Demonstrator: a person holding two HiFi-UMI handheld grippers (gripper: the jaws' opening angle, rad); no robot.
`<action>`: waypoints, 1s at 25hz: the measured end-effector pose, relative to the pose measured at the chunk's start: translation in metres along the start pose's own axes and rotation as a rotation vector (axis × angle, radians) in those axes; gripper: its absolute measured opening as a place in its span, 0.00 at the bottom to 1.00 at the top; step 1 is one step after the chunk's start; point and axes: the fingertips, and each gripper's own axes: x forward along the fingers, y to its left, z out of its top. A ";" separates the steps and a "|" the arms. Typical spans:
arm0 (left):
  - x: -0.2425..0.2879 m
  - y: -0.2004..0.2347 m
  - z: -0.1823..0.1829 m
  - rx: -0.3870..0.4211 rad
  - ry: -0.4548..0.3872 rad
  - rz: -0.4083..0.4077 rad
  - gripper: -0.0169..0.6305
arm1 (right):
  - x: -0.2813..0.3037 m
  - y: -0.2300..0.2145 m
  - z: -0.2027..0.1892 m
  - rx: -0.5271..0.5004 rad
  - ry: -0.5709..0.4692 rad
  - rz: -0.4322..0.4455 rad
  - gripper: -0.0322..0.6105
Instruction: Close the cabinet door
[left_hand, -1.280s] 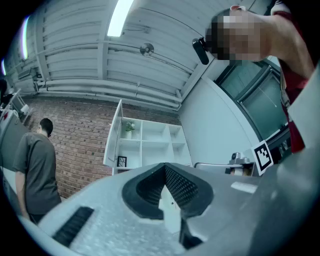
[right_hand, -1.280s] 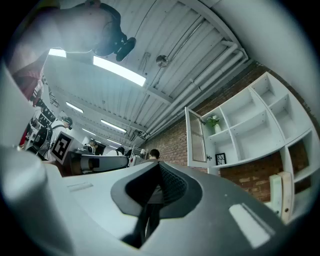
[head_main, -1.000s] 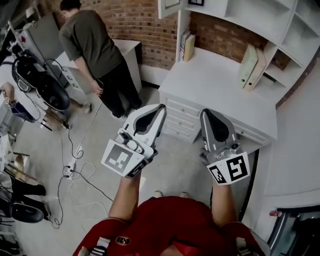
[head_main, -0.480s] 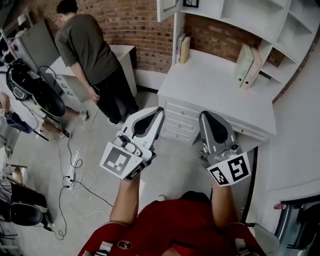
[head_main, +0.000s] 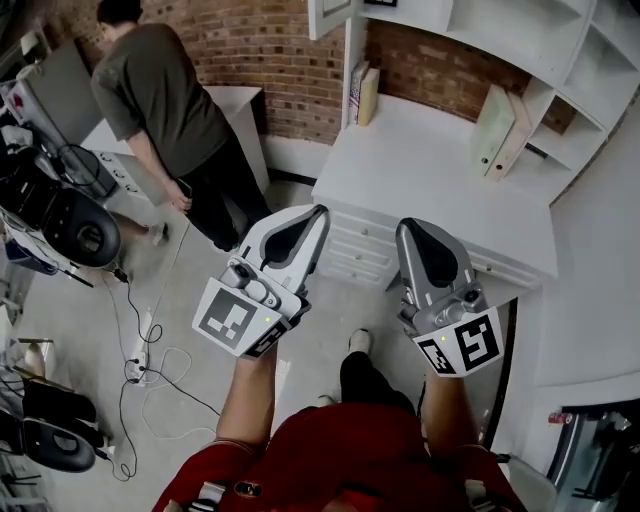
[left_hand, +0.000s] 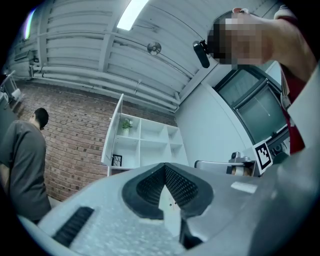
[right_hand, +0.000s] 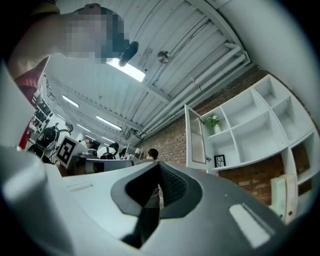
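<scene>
The white cabinet door (head_main: 328, 14) stands open at the left end of the white shelf unit (head_main: 470, 25) above the desk (head_main: 440, 170). In the left gripper view the door (left_hand: 114, 132) swings out from the shelves (left_hand: 150, 145); in the right gripper view the door (right_hand: 195, 137) shows edge-on. My left gripper (head_main: 318, 214) and right gripper (head_main: 408, 228) are held side by side in front of the desk drawers, well short of the door. Both are shut with nothing in them. The jaws meet in each gripper view, left gripper (left_hand: 165, 170) and right gripper (right_hand: 159, 167).
A person in a dark shirt (head_main: 160, 100) stands at the left by a low white cabinet. Cables (head_main: 150, 350) lie on the floor. Chairs and equipment (head_main: 70, 225) crowd the left side. Books (head_main: 362, 92) and binders (head_main: 505, 125) stand on the desk, with drawers (head_main: 350, 250) below it.
I have stepped toward the desk; one foot now shows ahead of me. Both grippers moved forward with me, still shut. The standing person has shifted left in the view.
</scene>
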 end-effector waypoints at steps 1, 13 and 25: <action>0.008 0.006 -0.003 0.005 0.004 0.001 0.03 | 0.006 -0.009 -0.004 0.005 -0.003 -0.002 0.07; 0.136 0.113 -0.040 0.084 0.055 0.035 0.03 | 0.105 -0.147 -0.044 0.047 -0.062 0.024 0.07; 0.209 0.194 -0.054 0.118 0.062 0.075 0.03 | 0.177 -0.215 -0.074 0.050 -0.064 0.076 0.07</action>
